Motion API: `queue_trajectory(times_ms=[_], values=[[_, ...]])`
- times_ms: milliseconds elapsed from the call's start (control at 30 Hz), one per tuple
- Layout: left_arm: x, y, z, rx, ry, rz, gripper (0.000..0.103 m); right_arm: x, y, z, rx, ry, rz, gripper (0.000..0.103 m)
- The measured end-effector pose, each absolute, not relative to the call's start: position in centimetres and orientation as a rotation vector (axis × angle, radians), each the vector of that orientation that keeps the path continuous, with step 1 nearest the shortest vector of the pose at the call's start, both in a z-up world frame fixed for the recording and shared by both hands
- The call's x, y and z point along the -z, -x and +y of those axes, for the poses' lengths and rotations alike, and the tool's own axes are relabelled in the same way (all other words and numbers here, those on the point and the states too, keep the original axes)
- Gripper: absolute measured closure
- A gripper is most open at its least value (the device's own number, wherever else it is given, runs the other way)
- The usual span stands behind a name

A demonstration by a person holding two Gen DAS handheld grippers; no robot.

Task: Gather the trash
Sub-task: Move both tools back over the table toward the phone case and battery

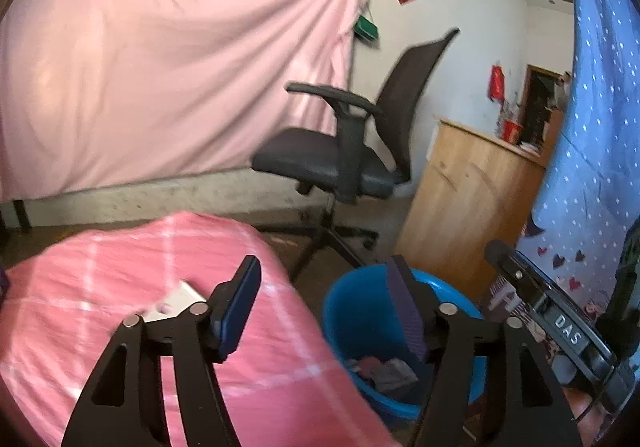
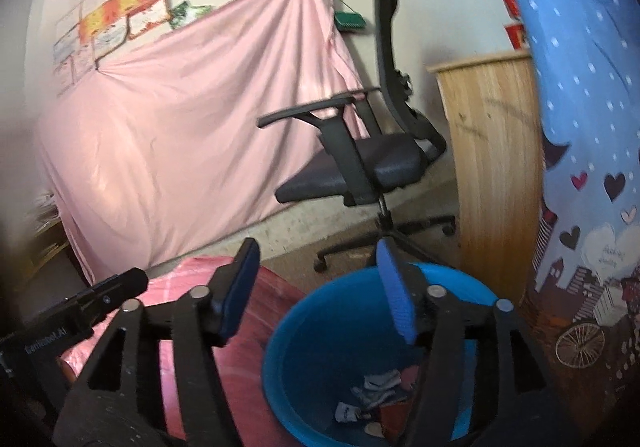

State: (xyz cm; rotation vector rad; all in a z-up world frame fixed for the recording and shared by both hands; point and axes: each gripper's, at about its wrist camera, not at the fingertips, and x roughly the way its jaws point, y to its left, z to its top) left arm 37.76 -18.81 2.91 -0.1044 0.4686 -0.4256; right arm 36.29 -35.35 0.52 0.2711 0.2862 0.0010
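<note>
The bucket (image 2: 304, 331) is showing smooth, glossy blue plastic, with crumpled paper and wrapper scraps (image 2: 376, 399) lying inside. The bench cover (image 1: 120, 279) is looking like soft pink checked cloth. The cabinet (image 1: 472, 199) is showing pale, matt wood grain. The chair (image 1: 320, 159) is wearing dark woven fabric over matt black plastic. Both tongs are showing matt black arms and ribbed blue pads (image 2: 394, 295).

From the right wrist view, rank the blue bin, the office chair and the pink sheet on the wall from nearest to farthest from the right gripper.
1. Blue bin: directly below the open right gripper, trash already inside.
2. Office chair: on the floor beyond the bin, slightly right.
3. Pink sheet: hung on the back wall, behind the chair, to the left.
</note>
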Motion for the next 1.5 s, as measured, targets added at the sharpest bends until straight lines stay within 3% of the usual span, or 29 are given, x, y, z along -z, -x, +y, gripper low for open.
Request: queue_trajectory(times_ms=[67, 267, 333, 833, 1500], values=[[-3.4, -37.2, -17.4, 0.390, 0.113, 0.434, 0.037, -0.8, -36.4, -34.5, -0.017, -0.262, 0.267, 0.001], [-3.9, -35.4, -13.2, 0.261, 0.148, 0.338, 0.006, -1.6, -36.4, -31.8, -0.059, -0.216, 0.204, 0.000], [-3.7, -35.0, -11.8, 0.215, 0.158, 0.317, 0.003, -1.8, -36.4, -31.0, -0.074, -0.205, 0.184, 0.000], [-0.8, -33.1, -3.8, -0.025, 0.197, 0.282, 0.002, -1.9, -36.7, -24.0, -0.205, -0.051, 0.128, 0.000], [1.4, -34.4, 0.5, -0.061, 0.201, 0.297, 0.002, 1.6, -41.9, -17.8, -0.304, 0.062, 0.346, 0.000]])
